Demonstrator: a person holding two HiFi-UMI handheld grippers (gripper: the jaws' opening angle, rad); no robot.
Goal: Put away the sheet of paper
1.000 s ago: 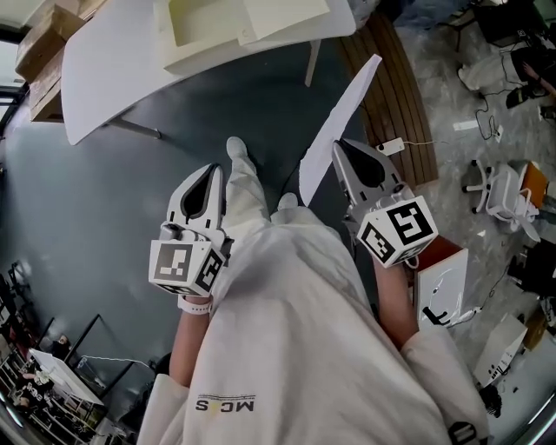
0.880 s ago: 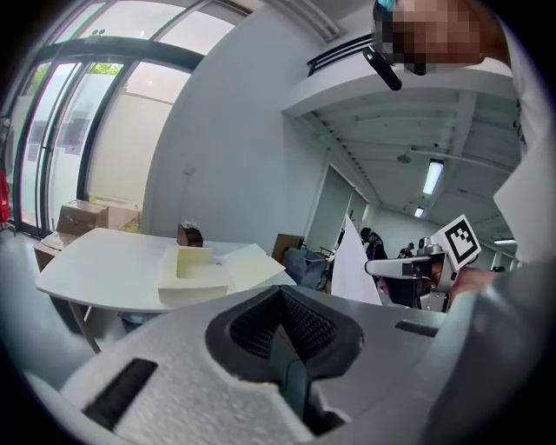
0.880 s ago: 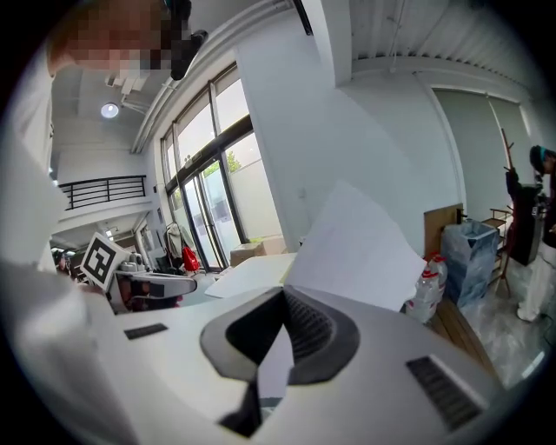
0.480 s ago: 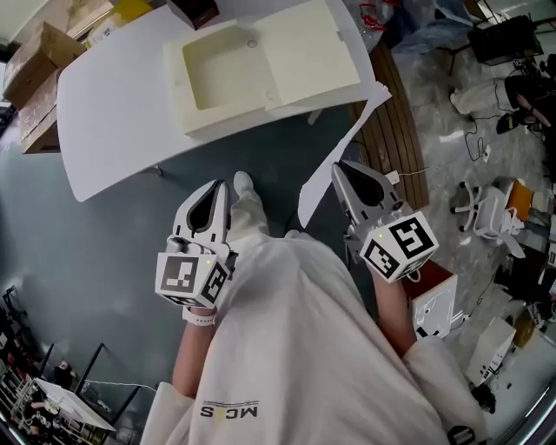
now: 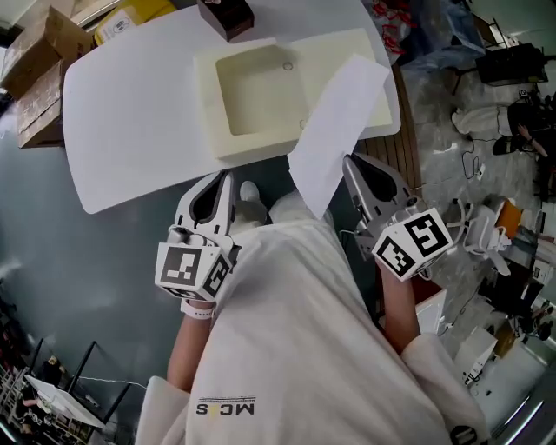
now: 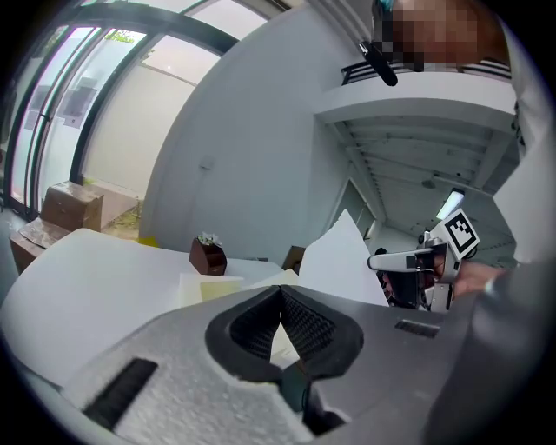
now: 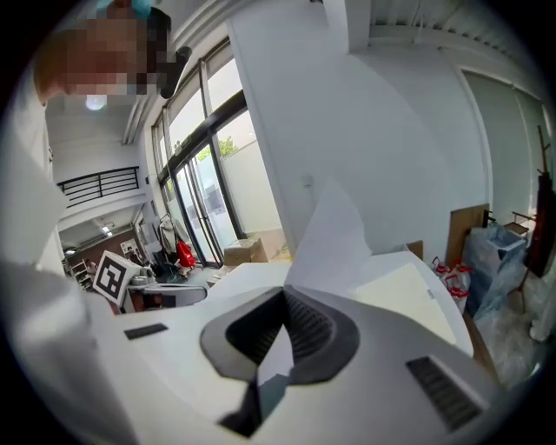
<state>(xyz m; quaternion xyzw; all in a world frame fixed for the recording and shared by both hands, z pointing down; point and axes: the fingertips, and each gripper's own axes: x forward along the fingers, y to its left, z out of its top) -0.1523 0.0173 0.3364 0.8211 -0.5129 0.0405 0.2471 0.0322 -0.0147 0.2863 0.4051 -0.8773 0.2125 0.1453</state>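
A white sheet of paper [image 5: 334, 130] stands tilted up from my right gripper [image 5: 350, 162], which is shut on its lower edge. The sheet's top corner reaches over the open cream box [image 5: 259, 97] and its flat lid [image 5: 365, 83] on the white table [image 5: 130, 113]. In the right gripper view the paper [image 7: 334, 235] rises from between the closed jaws of the right gripper [image 7: 282, 293]. My left gripper [image 5: 223, 180] is shut with nothing in it, just short of the table's near edge. From the left gripper [image 6: 280, 291] I see the paper [image 6: 340, 261] and the cream box [image 6: 207, 287].
A small brown pot [image 5: 226, 16] stands on the table behind the box. Cardboard boxes [image 5: 39, 61] and a yellow item [image 5: 130, 17] lie at the far left. To the right are a wooden bench [image 5: 408, 148], cables and chairs [image 5: 486, 230]. The person's legs fill the space below the grippers.
The table and box have come nearer. The right gripper has carried the paper forward, so its top now overlaps the box and lid. The left gripper stays shut beside it.
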